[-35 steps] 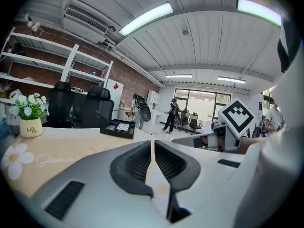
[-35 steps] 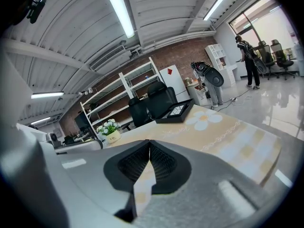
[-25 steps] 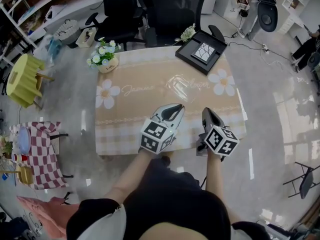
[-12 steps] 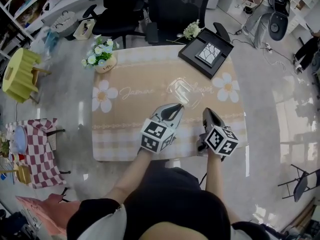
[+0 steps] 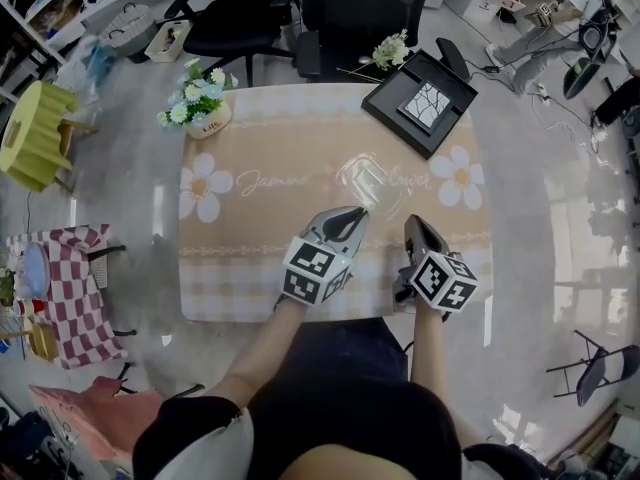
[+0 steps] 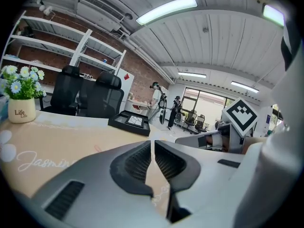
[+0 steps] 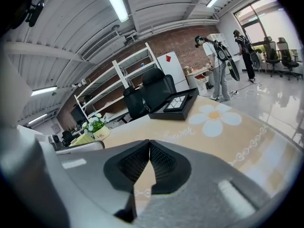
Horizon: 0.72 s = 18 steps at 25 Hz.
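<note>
Left tool [image 5: 350, 213] and right tool [image 5: 412, 222] hover mid-frame, over the tabletop's [image 5: 250, 243] lower edge. Both clenched, gripping nothing.

We see clear plastic piece [image 5: 371, 180]: see-through, shallow, outline faint, exact shape hard to tell. Lies flat on beige daisy-print tablecloth [image 5: 250, 238], about mid-table, over script lettering. We place it just ahead of left gripper [image 5: 352, 213], not touching.
</note>
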Each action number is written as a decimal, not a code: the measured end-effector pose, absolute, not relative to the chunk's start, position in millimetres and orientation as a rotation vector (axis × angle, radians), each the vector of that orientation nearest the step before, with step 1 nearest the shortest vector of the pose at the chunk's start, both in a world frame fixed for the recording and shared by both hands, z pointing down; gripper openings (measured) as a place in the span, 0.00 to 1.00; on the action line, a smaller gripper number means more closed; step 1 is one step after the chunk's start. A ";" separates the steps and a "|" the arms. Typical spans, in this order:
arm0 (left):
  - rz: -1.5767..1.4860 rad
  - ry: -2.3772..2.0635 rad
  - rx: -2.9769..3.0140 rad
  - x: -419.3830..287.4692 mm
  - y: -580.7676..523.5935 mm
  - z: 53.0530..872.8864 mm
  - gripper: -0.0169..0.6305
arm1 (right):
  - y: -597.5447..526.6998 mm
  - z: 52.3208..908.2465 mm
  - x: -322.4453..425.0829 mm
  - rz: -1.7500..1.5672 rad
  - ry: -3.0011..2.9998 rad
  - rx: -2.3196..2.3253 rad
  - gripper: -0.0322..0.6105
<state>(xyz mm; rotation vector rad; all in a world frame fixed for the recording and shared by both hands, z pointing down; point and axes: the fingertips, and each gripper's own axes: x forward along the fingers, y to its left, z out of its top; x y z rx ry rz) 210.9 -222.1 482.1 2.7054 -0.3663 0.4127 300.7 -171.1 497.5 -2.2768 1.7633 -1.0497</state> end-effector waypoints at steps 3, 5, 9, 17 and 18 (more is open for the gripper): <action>0.419 -0.368 2.700 214.5 -221.2 483.7 0.08 | -171.2 496.6 303.8 -1.053 1.773 -2.275 0.06; 0.427 -0.374 2.695 216.5 -220.4 484.7 0.08 | -171.3 494.9 305.7 -1.053 1.787 -2.272 0.06; 0.432 -0.406 2.686 220.4 -221.7 485.2 0.08 | -175.2 493.1 313.9 -1.057 1.818 -2.257 0.06; 0.426 -0.555 2.643 225.6 -234.3 486.1 0.08 | -197.5 490.6 333.3 -1.071 1.955 -2.209 0.06; 0.423 -0.576 2.638 226.0 -236.8 486.5 0.08 | -201.5 490.6 334.5 -1.071 1.976 -2.197 0.06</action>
